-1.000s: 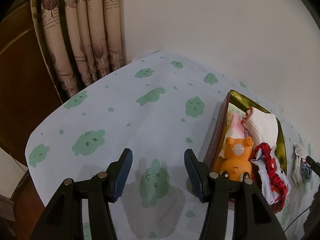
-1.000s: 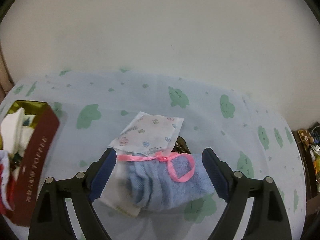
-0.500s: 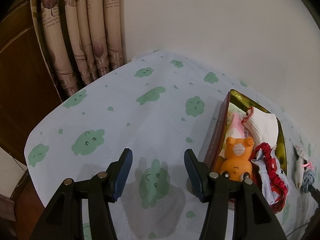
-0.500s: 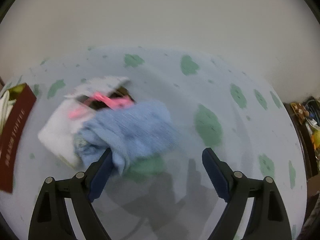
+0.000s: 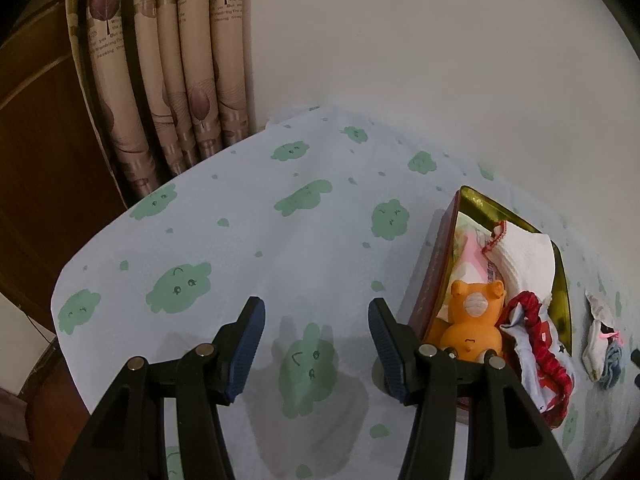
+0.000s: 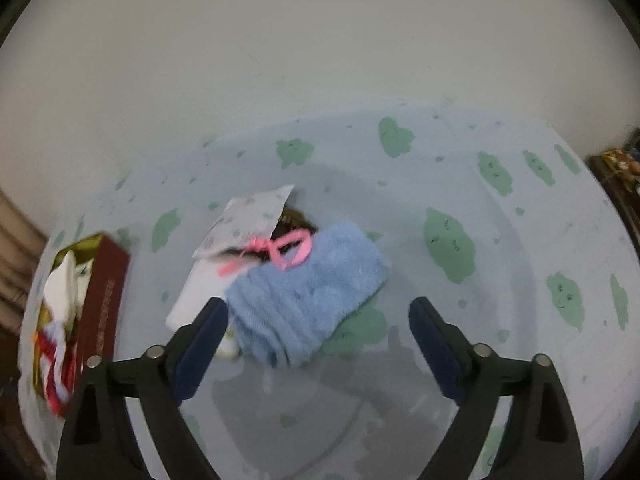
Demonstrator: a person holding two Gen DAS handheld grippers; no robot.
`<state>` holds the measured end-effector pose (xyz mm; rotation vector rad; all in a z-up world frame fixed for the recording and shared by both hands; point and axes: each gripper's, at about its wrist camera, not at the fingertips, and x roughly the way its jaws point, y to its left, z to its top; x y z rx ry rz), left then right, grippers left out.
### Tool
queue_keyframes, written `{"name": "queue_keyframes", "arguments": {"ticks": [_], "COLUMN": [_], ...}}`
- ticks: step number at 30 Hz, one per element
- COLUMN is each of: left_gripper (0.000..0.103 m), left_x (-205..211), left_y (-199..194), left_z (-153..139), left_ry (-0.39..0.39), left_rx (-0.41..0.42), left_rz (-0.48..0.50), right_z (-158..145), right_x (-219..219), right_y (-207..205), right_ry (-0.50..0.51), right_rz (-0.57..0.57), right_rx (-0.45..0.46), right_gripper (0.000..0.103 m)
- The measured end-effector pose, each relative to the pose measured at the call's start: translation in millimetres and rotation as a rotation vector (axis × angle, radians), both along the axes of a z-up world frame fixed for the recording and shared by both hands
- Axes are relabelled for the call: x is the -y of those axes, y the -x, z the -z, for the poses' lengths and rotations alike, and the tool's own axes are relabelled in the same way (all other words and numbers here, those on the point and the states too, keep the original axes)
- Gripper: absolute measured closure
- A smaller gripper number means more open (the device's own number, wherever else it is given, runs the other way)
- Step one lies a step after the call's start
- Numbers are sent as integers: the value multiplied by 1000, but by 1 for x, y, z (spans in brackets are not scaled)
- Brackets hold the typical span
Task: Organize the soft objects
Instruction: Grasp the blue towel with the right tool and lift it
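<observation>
Nearest the left wrist camera, the left gripper (image 5: 316, 336) hangs over the desk (image 5: 248, 248), its 2 ribbed blue-padded jaws wide apart and empty above a pale cloth printed with green cloud faces. Just right of it stands a rectangular box (image 5: 430, 280) with dark red walls and a gold lining, holding a smooth orange toy (image 5: 470, 324), a red ruffled cloth (image 5: 540, 344) and a white waffle-textured cloth (image 5: 524, 250). Further off, brown pleated curtains (image 5: 176, 80) hang by a plain wall. In the right wrist view, the right gripper (image 6: 316, 328) also has its jaws wide and empty. Between and just beyond them lies a fluffy blue towel (image 6: 308, 296), folded into a soft block, with a pink ribbon (image 6: 288, 248) looped at its far edge. A flat white pouch (image 6: 248, 220) with small prints lies touching it on the left; the box (image 6: 104, 292) sits well apart at the left edge.
</observation>
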<state>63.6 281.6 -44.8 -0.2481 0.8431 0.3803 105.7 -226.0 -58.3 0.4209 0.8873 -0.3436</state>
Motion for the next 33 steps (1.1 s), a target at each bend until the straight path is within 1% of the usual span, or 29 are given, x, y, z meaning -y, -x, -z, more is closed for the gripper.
{"name": "queue_keyframes", "arguments": {"ticks": [2,4,5,7,8,11,13,15,18,20,21,22,23,24,25,26,27,28,29,30,32,33], "left_gripper": [48,48,48,48,48,48,48,48,48,48,48,48,48,48,48,48,48,48,48,48,48,48], "left_x": [1,1,1,0,-1,-3,-5,-6,-5,-2,0,5,10,15,21,30,37,49,60,68,96,110], "left_y": [0,0,0,0,0,-1,-1,-1,-2,-1,-1,-1,-1,0,1,1,1,0,-1,-1,-4,-6], "left_z": [0,0,0,0,1,2,3,4,4,3,2,1,-1,-3,-6,-9,-11,-14,-16,-18,-21,-22], "left_ry": [-1,-2,-4,-4,-2,10,17,19,12,-4,-16,-36,-55,-70,-94,-123,-134,-138,-134,-133,-139,-141], "left_rx": [-1,-2,-1,-1,-2,-9,-12,-12,-11,-6,-2,-1,1,10,23,30,33,37,38,39,40,39], "left_rz": [9,11,10,6,5,3,1,1,4,9,13,21,34,47,60,78,99,142,176,204,289,325], "right_z": [6,17,22,34,37,43,46,51,52,51,51,52,53,54,55,56,57,58,58,58,57,56], "right_x": [1,2,2,-1,-2,-5,-1,5,14,18,18,18,19,19,21,22,23,24,25,26,23,23], "right_y": [-14,-30,-36,-48,-49,-46,-37,-28,-17,-12,-12,-12,-13,-13,-14,-14,-14,-13,-12,-11,-8,-6], "right_ry": [-10,-26,-23,20,24,62,85,120,155,219,235,253,262,249,199,180,164,150,142,132,132,135], "right_rz": [33,64,73,96,99,84,66,39,6,-30,-48,-80,-95,-107,-120,-119,-112,-112,-113,-122,-146,-152], "right_rx": [-16,-55,-71,-129,-132,-135,-132,-149,-130,-112,-105,-91,-89,-85,-69,-66,-62,-53,-44,-31,-12,-5], "right_gripper": [11,11,12,12,12,12,12,13,13,13,15,21,30,35,45,47,47,47,49,53,63,65]}}
